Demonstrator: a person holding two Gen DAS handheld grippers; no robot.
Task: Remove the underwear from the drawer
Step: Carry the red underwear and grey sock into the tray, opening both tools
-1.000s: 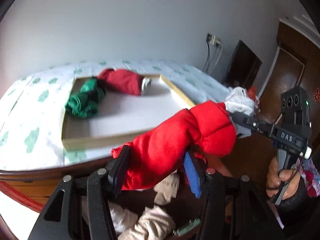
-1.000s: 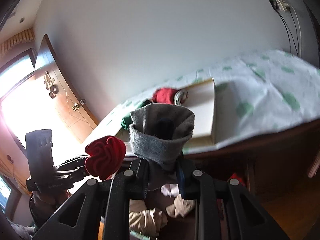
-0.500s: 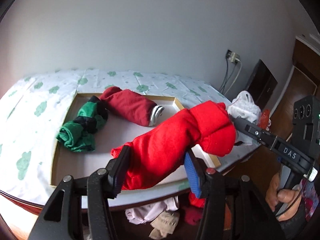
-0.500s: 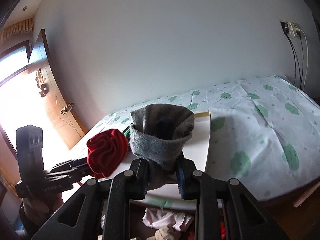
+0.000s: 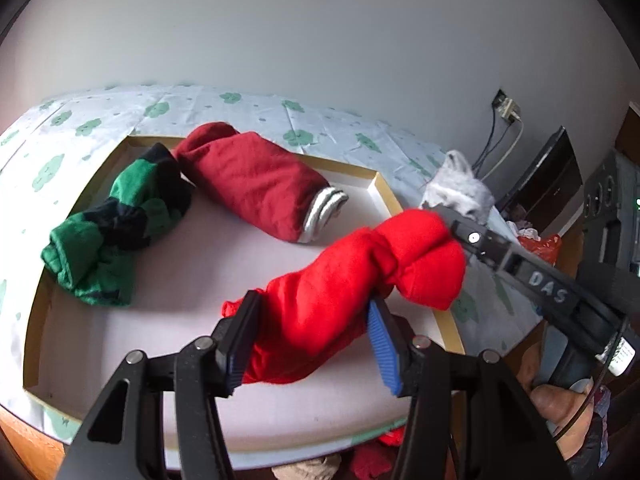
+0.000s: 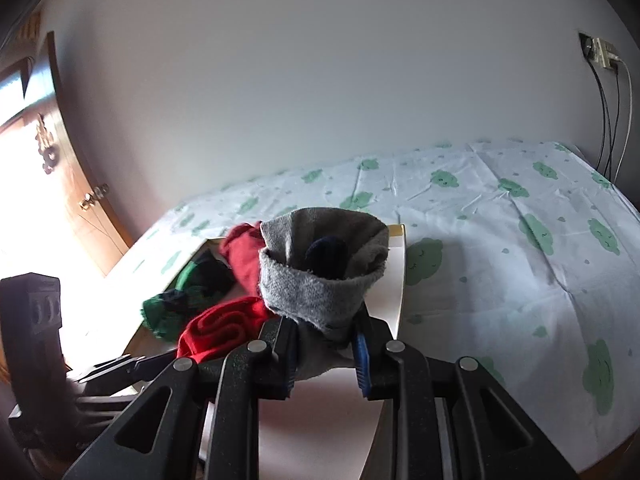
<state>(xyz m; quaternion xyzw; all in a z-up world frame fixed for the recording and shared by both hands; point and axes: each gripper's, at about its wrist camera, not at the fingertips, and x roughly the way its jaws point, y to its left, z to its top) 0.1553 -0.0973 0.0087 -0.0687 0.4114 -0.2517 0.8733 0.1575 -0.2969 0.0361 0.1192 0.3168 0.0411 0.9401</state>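
Nearest in the left wrist view, the left gripper (image 5: 312,344) clenches a bright red rolled garment (image 5: 352,292), its knotted end jutting forward above a shallow white tray (image 5: 208,312) with a tan rim. In the right wrist view, the right gripper (image 6: 324,354) grasps a grey bundle (image 6: 320,280) with something dark tucked in its open top (what the dark piece is cannot be made out), held above the same tray's near edge. Farther back, on the tray, lie a green and dark striped bundle (image 5: 112,232) and, just beside it, a dark red roll (image 5: 256,184) with a grey-white banded end. The tray rests on a bed sheet (image 6: 520,240) printed with green clouds; beyond it stands a pale wall (image 5: 320,32) with a socket and cables (image 6: 604,80).
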